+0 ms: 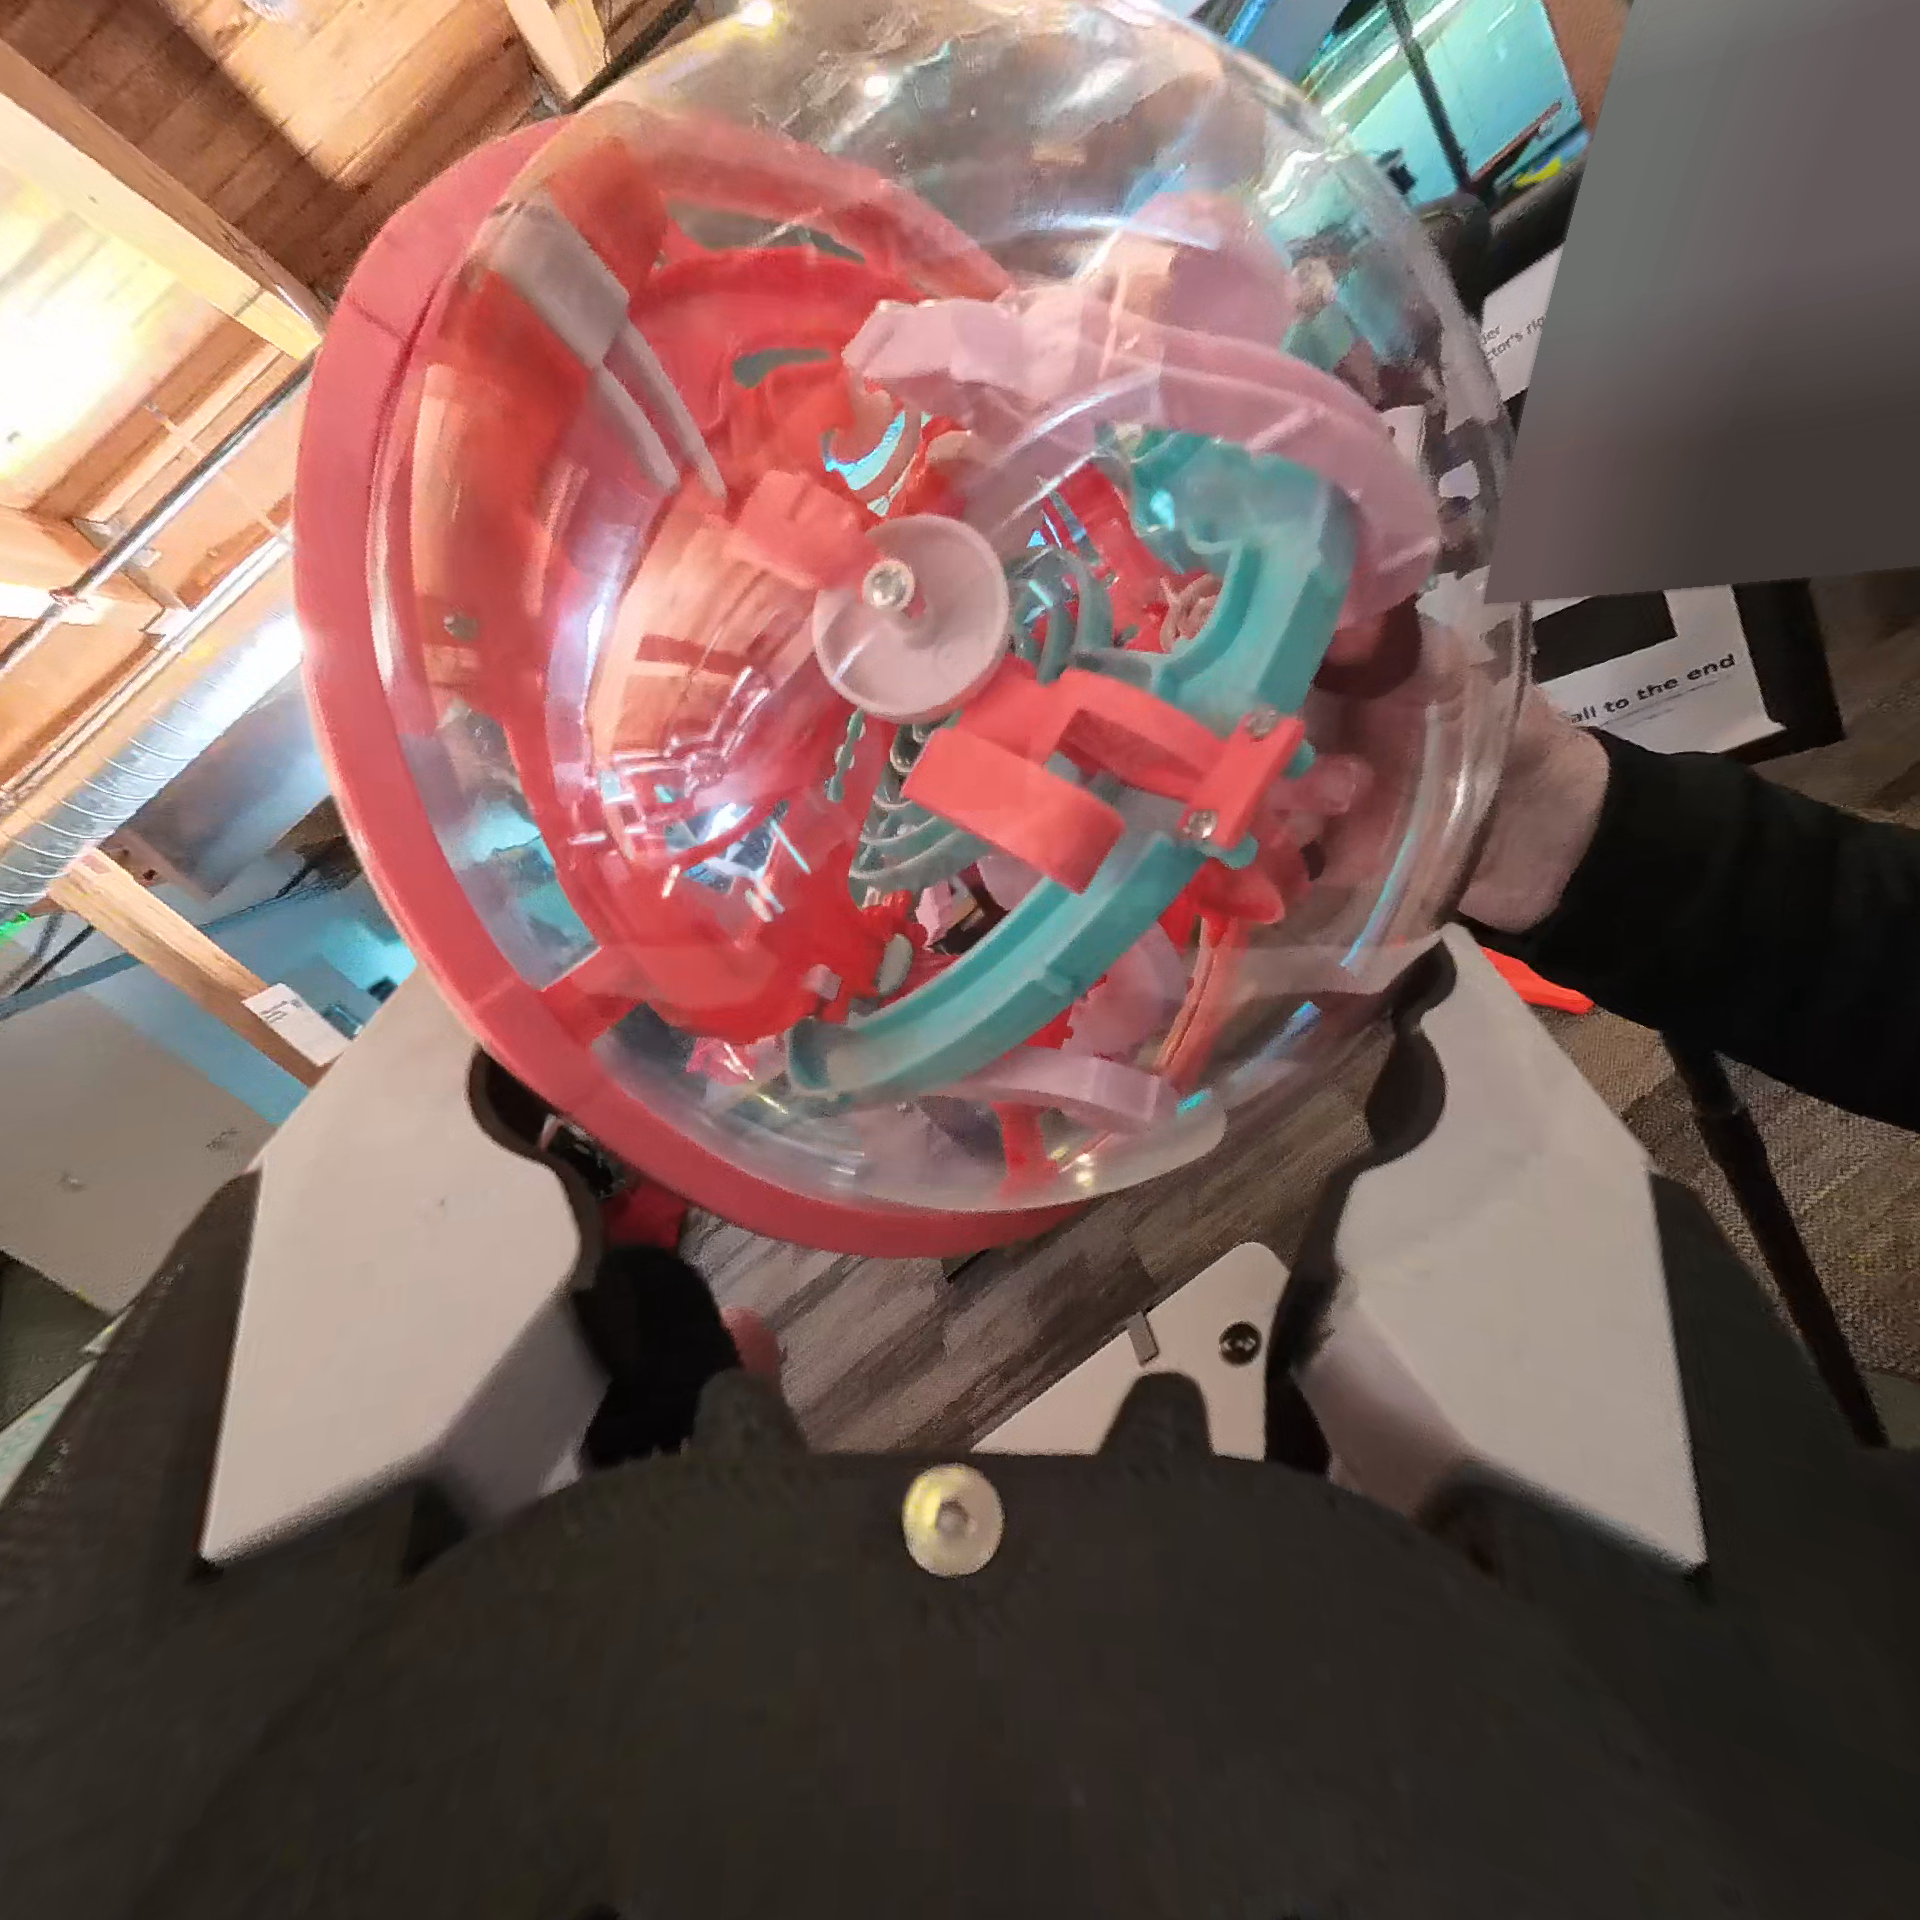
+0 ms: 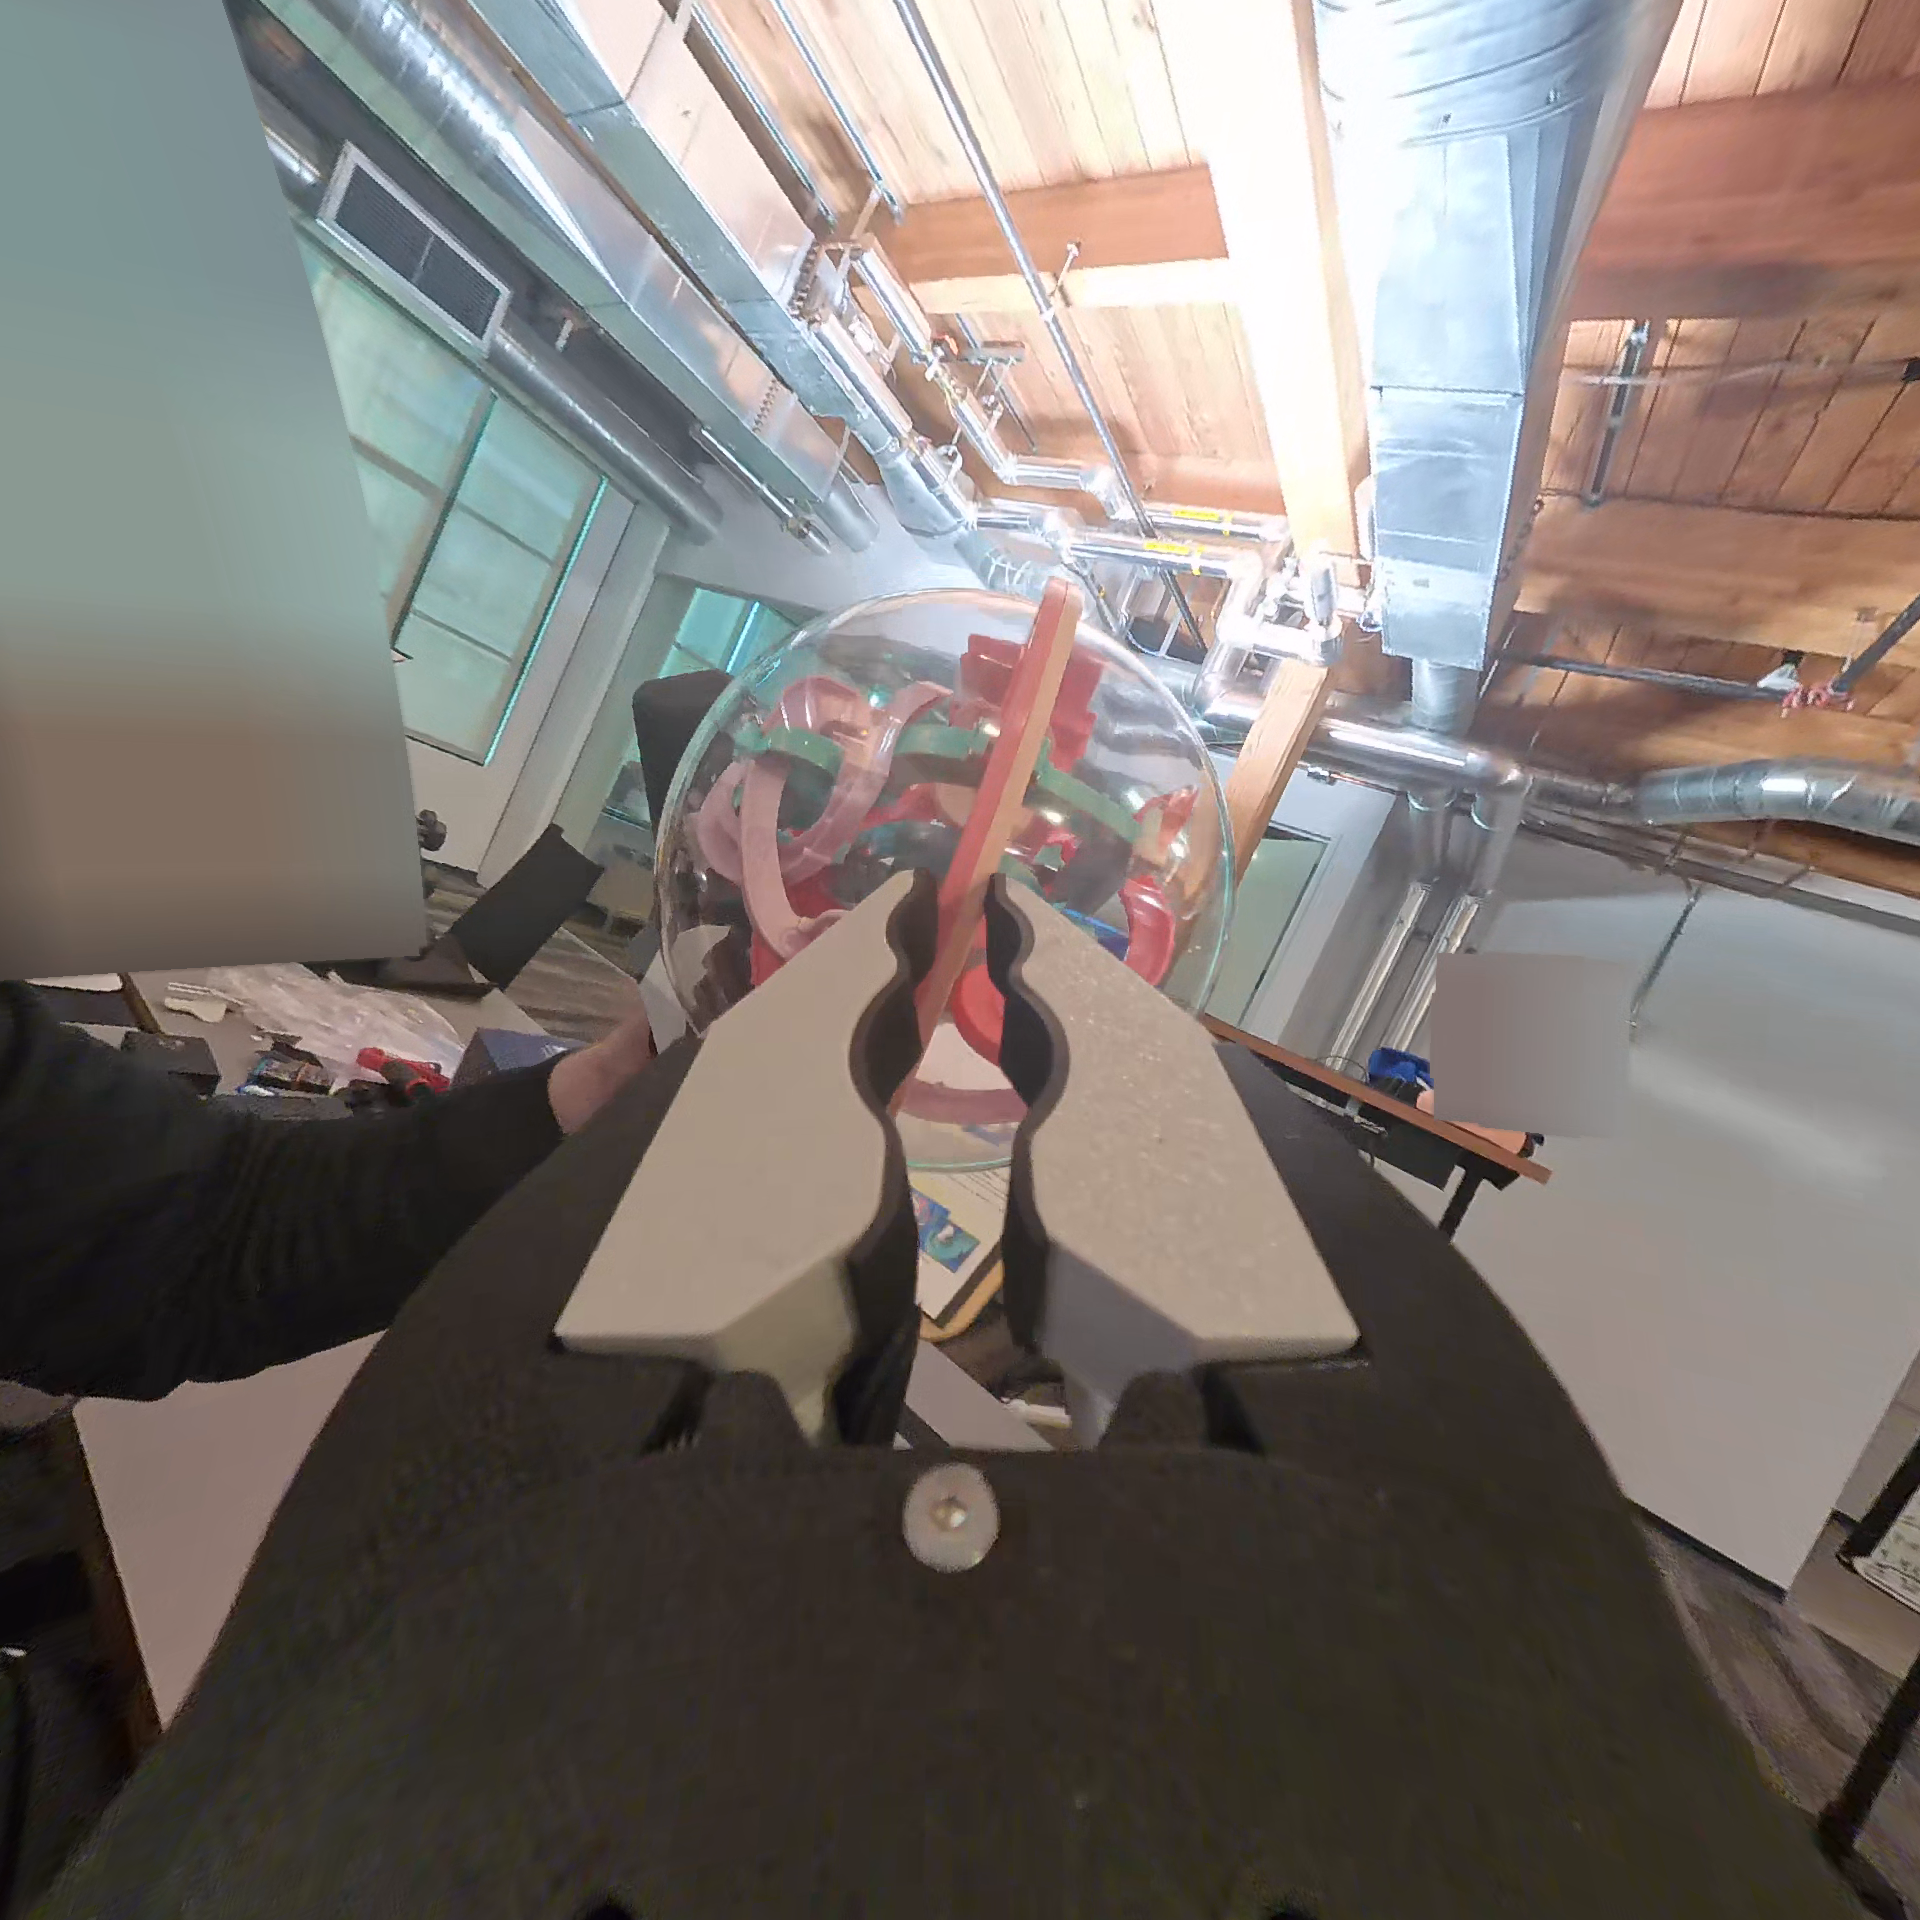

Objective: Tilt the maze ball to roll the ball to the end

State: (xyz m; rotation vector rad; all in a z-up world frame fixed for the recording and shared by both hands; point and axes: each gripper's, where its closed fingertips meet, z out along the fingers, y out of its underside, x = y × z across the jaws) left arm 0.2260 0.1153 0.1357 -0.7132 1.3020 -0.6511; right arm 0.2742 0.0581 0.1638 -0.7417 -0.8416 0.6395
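Observation:
The maze ball [image 1: 894, 623] is a clear sphere with a red ring [image 1: 416, 831] around it and red, teal and pink tracks inside. It fills the left wrist view, tilted, held up in the air. My left gripper [image 1: 956, 977] is wide open, with the ball's underside sitting between its grey fingers [image 1: 416, 1195]. My right gripper [image 2: 951, 883] is shut on the edge of the red ring [image 2: 1003, 769], seen edge-on. A hand [image 1: 1548, 821] in a black sleeve presses on the ball's far side; it also shows in the right wrist view [image 2: 597, 1075]. I cannot make out the small ball inside.
Grey patterned carpet [image 1: 935, 1320] lies below. A white paper sign [image 1: 1662, 686] and a black stand leg [image 1: 1766, 1195] are to the right. A cluttered table [image 2: 291, 1039] is at left and a wooden-edged table [image 2: 1382, 1101] at right. Ducts and wooden beams are overhead.

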